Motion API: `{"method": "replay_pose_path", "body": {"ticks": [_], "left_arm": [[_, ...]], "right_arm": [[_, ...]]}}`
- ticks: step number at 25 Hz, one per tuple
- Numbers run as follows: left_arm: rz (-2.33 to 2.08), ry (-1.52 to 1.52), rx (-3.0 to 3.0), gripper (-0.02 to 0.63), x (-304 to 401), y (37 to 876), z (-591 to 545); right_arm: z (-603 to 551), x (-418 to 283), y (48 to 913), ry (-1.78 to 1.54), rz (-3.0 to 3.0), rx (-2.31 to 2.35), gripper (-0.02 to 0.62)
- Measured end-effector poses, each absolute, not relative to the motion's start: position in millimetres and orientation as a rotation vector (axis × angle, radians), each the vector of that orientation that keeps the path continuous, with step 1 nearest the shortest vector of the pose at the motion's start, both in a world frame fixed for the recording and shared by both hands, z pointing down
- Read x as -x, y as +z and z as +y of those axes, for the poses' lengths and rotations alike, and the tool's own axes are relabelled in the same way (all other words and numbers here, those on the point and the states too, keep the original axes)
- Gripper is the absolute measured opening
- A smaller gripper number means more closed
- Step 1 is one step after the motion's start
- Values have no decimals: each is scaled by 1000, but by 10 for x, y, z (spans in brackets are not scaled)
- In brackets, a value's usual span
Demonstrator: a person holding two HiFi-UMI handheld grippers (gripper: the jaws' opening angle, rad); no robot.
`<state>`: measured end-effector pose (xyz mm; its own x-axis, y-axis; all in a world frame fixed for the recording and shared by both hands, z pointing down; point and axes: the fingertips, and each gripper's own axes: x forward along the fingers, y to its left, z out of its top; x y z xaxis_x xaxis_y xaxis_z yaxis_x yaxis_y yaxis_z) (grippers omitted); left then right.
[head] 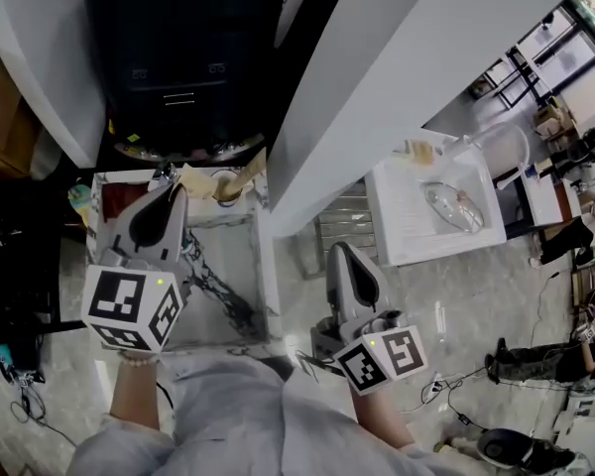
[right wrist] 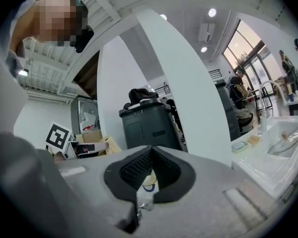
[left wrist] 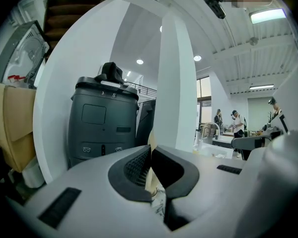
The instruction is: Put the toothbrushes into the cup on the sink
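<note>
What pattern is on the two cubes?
Black squares on white. The left cube and right cube show best in the head view.

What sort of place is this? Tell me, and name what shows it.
Probably an open workshop or test hall, not a home bathroom: a white rectangular washbasin stands free, a marble-patterned sink unit sits beside a big white column, and loose black cables trail across the floor.

A dark bin (left wrist: 103,120), perhaps, stands beside a white column (left wrist: 176,83).
</note>
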<state>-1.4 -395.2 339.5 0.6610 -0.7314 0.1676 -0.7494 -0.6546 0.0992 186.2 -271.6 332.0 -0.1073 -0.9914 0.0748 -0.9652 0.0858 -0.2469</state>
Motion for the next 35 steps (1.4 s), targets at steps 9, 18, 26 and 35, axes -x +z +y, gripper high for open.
{"method": "replay_pose_path", "body": {"ticks": [9, 18, 26, 35], "left_arm": [[-1218, 275, -2686, 5, -316, 3780, -4274], [-1194, 394, -2626, 5, -513, 4217, -4458], [-1201, 417, -2579, 5, -577, 4488, -4528], [-1238, 444, -2547, 5, -577, 4714, -4578]], "right_arm": [[-2852, -2237, 3534, -444, 2200, 2054, -2], [-2928, -2462, 3701, -518, 2173, 2062, -2], [-2942, -2498, 3742, -536, 2185, 2062, -2], [-2933, -2479, 3759, -540, 2193, 2059, -2]]}}
